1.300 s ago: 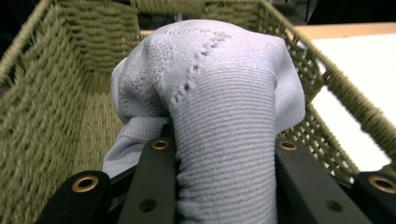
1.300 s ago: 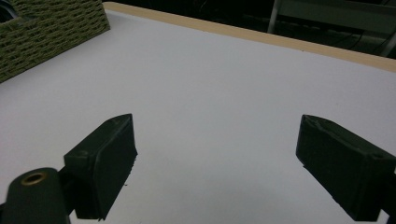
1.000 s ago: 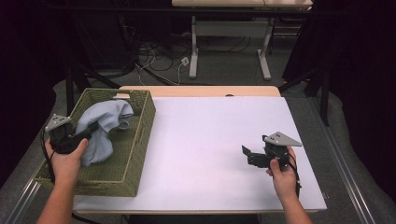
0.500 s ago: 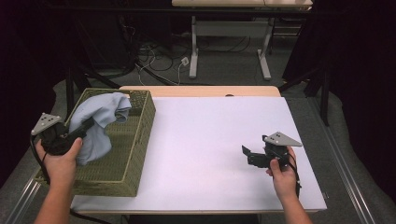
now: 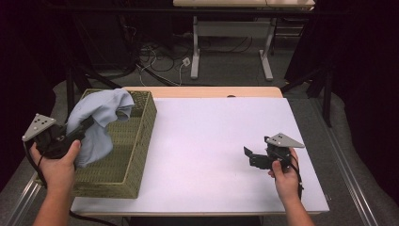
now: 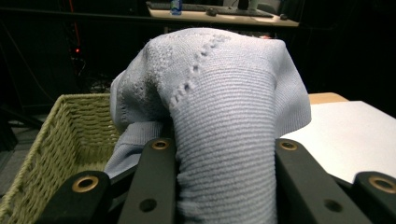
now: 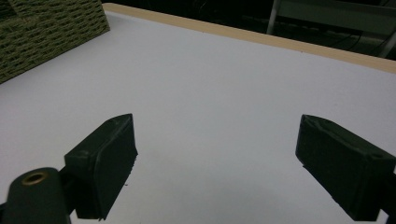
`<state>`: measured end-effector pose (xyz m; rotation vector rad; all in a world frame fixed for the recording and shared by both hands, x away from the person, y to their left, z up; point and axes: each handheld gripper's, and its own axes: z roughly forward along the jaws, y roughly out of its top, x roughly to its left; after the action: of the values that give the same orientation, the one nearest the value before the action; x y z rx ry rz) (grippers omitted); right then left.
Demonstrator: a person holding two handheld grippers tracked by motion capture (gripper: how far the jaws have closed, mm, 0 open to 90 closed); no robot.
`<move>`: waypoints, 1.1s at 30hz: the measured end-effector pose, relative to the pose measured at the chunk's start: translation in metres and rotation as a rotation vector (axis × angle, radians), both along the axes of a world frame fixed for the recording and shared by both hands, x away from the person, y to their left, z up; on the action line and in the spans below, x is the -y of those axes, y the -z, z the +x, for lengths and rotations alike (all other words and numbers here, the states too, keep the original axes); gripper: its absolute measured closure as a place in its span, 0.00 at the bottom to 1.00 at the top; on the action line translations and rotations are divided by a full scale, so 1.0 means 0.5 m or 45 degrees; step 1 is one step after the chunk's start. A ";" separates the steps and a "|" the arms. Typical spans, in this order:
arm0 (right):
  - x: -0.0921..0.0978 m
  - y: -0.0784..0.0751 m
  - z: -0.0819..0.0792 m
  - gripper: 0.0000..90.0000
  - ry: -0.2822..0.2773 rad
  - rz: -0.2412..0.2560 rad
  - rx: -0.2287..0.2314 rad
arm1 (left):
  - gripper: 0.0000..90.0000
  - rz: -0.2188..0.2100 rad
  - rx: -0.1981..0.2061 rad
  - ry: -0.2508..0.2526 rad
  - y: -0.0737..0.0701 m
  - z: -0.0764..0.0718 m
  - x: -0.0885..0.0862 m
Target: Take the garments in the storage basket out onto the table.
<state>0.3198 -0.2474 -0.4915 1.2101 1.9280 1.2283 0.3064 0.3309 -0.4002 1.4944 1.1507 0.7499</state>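
While the left gripper (image 5: pixel 83 128) hangs over the near left part of the wicker basket (image 5: pixel 136 155), we note its jaws clamped on a pale blue knitted cloth (image 5: pixel 96 117), lifted above the basket with its lower end draping inside. Well right of the basket, the right gripper (image 5: pixel 249 157) hovers low over the white table (image 5: pixel 207 141), jaws wide apart, holding nothing.

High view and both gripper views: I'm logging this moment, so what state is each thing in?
Left gripper: shut on the cloth.
Right gripper: open, holding nothing, above the table.
Cloth: bunched, lifted, draped over the basket.
Basket: upright on the table's left side.
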 end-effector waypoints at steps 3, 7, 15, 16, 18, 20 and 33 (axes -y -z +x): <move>0.000 0.000 -0.001 0.13 -0.005 -0.002 -0.004 | 0.81 -0.008 0.018 0.016 -0.008 -0.007 0.007; -0.001 0.000 -0.001 0.13 -0.004 -0.001 -0.005 | 0.81 -0.003 0.033 0.034 -0.015 -0.012 0.016; 0.000 -0.001 -0.001 0.13 -0.005 -0.001 -0.001 | 0.81 -0.003 0.054 0.061 -0.025 -0.019 0.032; 0.000 -0.001 -0.001 0.13 -0.005 -0.003 0.000 | 0.81 -0.002 0.055 0.064 -0.026 -0.020 0.035; 0.000 -0.001 -0.001 0.13 -0.004 0.000 -0.001 | 0.81 -0.006 0.061 0.073 -0.030 -0.022 0.040; 0.000 -0.001 -0.001 0.13 -0.006 -0.002 0.001 | 0.81 -0.005 0.064 0.086 -0.033 -0.023 0.047; 0.003 -0.004 -0.003 0.13 -0.008 0.003 -0.014 | 0.81 0.002 0.082 0.185 -0.042 -0.019 0.108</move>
<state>0.3182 -0.2490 -0.4897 1.2153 1.9401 1.2301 0.2966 0.2766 -0.3792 1.5265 0.9826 0.6942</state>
